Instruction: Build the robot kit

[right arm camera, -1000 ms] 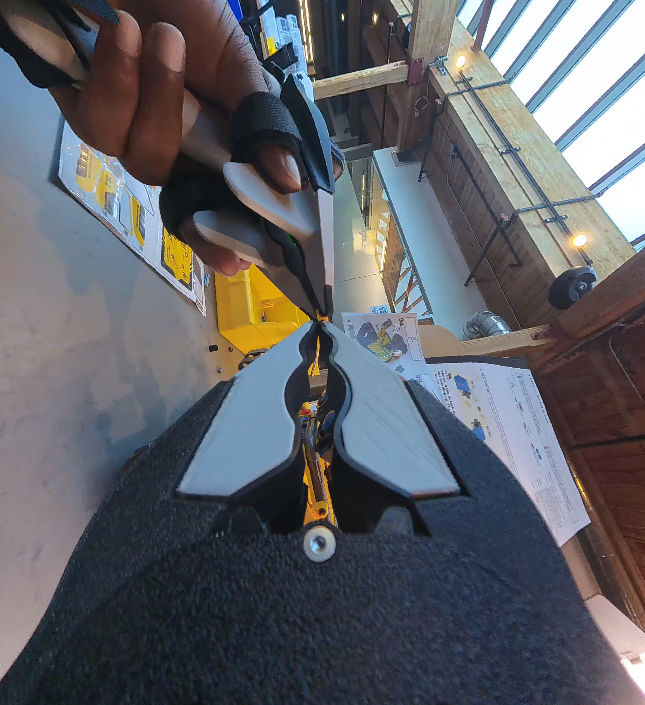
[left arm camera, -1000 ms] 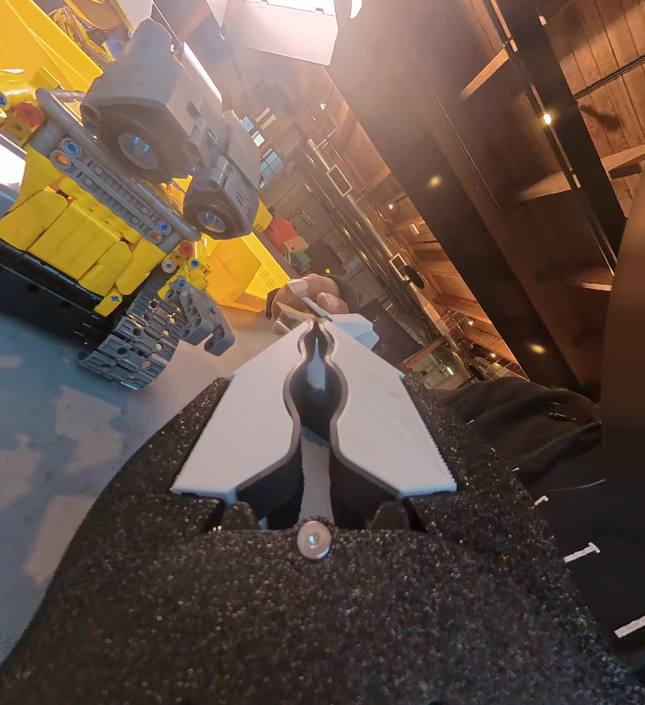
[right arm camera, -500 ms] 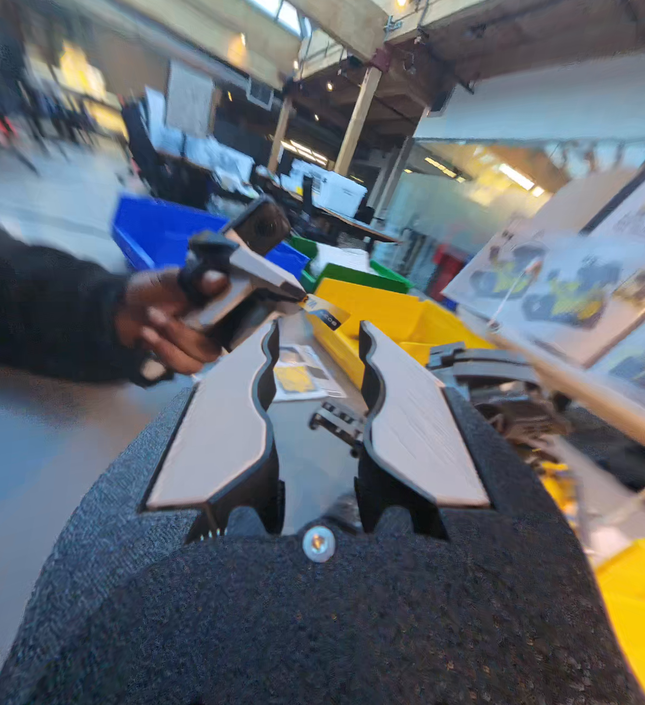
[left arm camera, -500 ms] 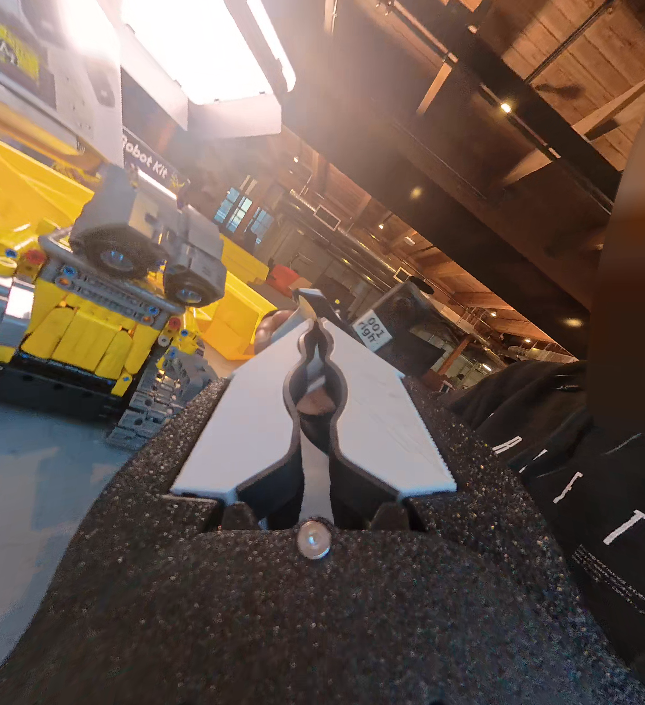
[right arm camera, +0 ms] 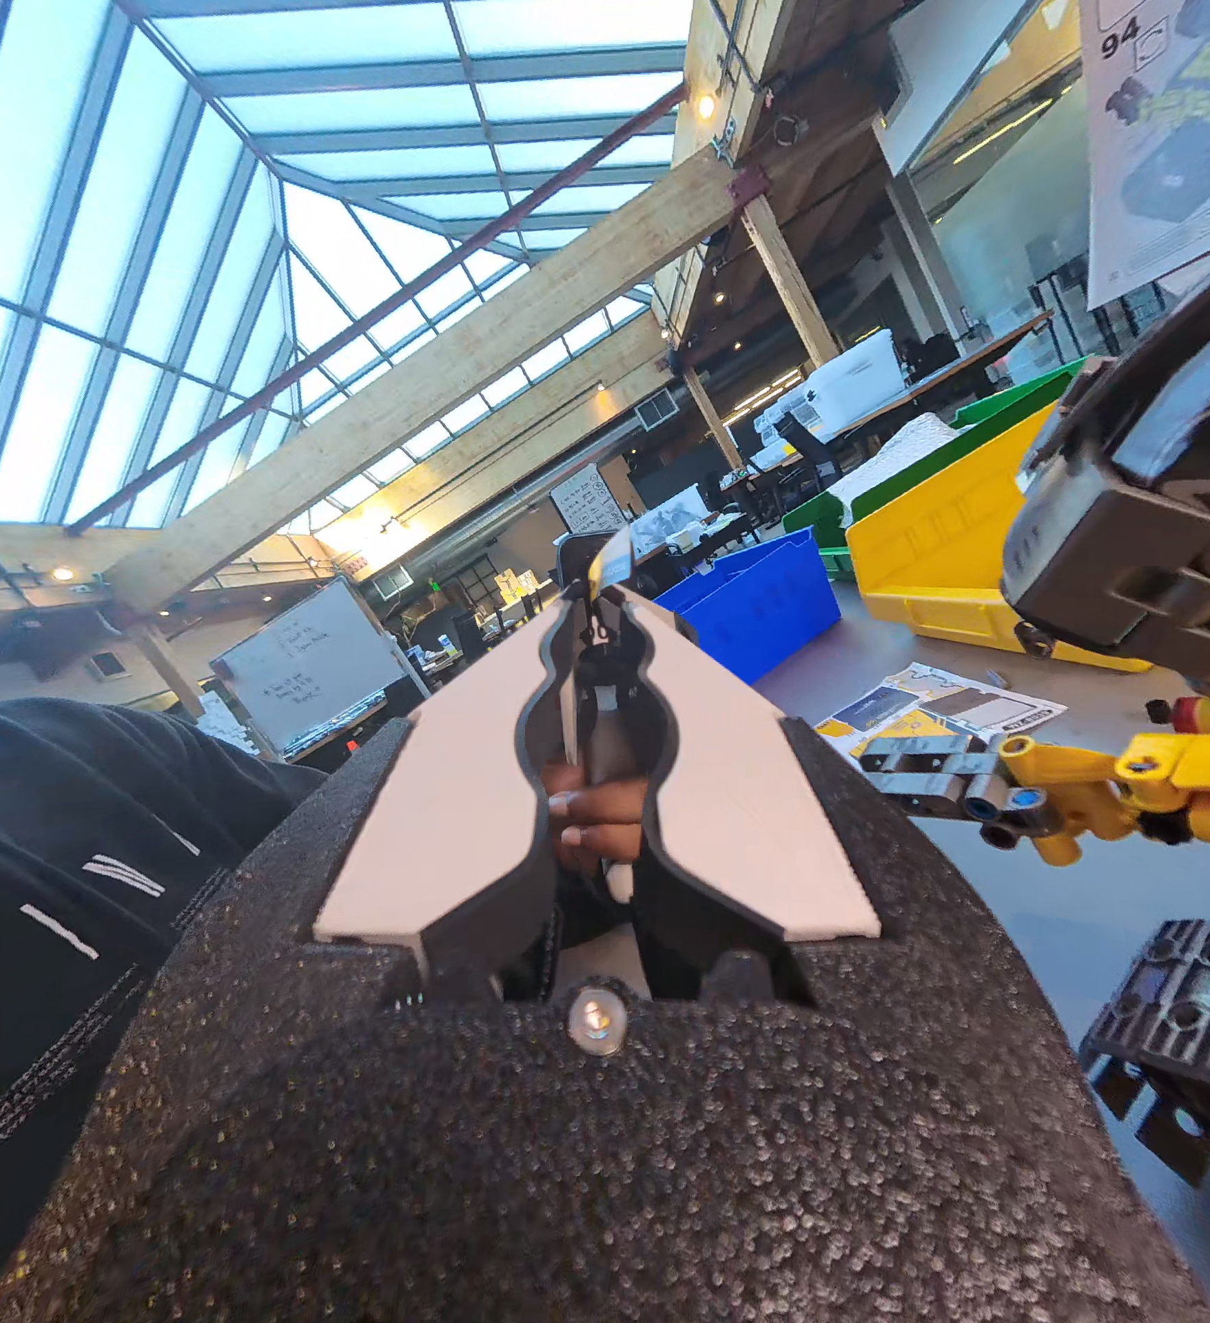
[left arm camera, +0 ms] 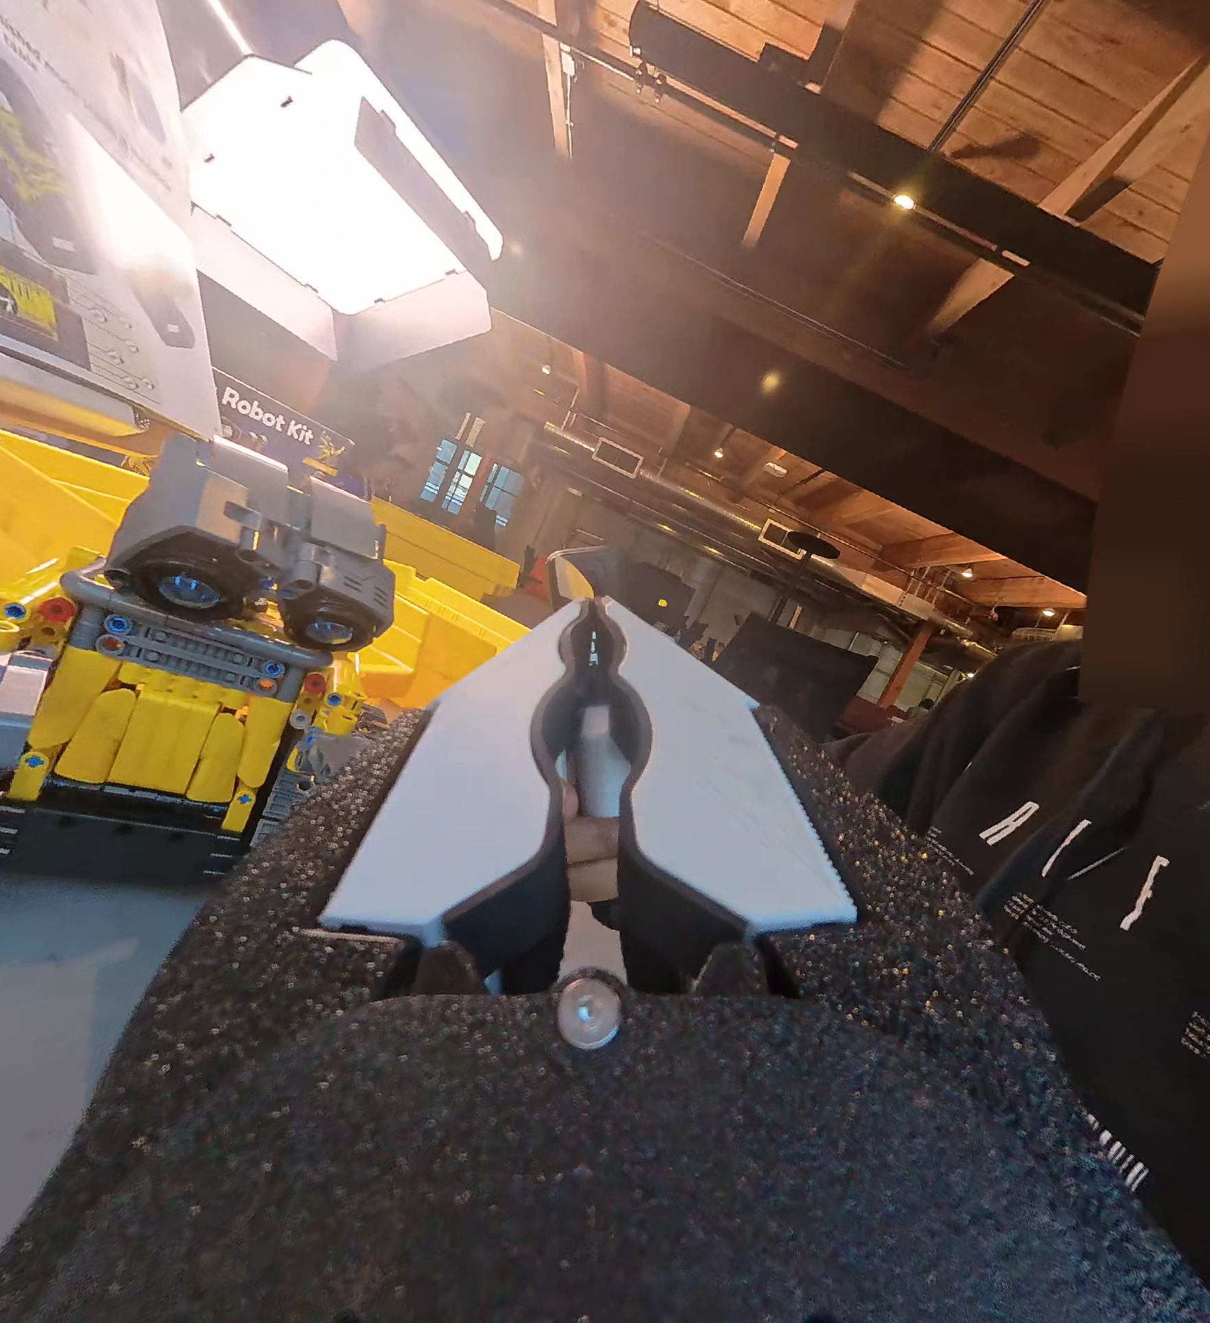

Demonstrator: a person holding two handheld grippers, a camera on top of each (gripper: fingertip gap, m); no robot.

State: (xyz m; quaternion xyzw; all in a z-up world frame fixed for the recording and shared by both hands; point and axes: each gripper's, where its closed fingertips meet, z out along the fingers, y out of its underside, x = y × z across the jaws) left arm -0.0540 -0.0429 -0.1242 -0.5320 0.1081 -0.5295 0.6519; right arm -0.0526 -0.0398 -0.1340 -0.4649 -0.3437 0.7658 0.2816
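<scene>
My left gripper [left arm camera: 591,608] is shut on a small sticker [left arm camera: 568,573], a thin strip that stands up from its tips. My right gripper [right arm camera: 595,603] faces it tip to tip, its jaws a narrow gap apart. The same sticker [right arm camera: 608,567], yellow, blue and white, shows just past the right tips. Through each gripper's gap I see the other gripper and the hand [right arm camera: 591,809] holding it. A yellow and grey brick-built robot model [left arm camera: 208,644] stands on the grey table [left arm camera: 15,1002] to the left. In the right wrist view its arm [right arm camera: 1089,787] is close on the right.
The model's head [right arm camera: 1146,530] and track [right arm camera: 1189,1002] are at the right. A sticker sheet [right arm camera: 938,709] lies on the table before yellow [right arm camera: 946,573] and blue [right arm camera: 752,608] bins. An instruction booklet [left arm camera: 51,215] stands over the model. A person's dark clothing [left arm camera: 1125,895] is close. Less than 4 cm separates the two grippers' tips.
My right gripper has swung round to face the left one and closed from wide open to a narrow gap. My left gripper stayed shut on the sticker and tilted upward.
</scene>
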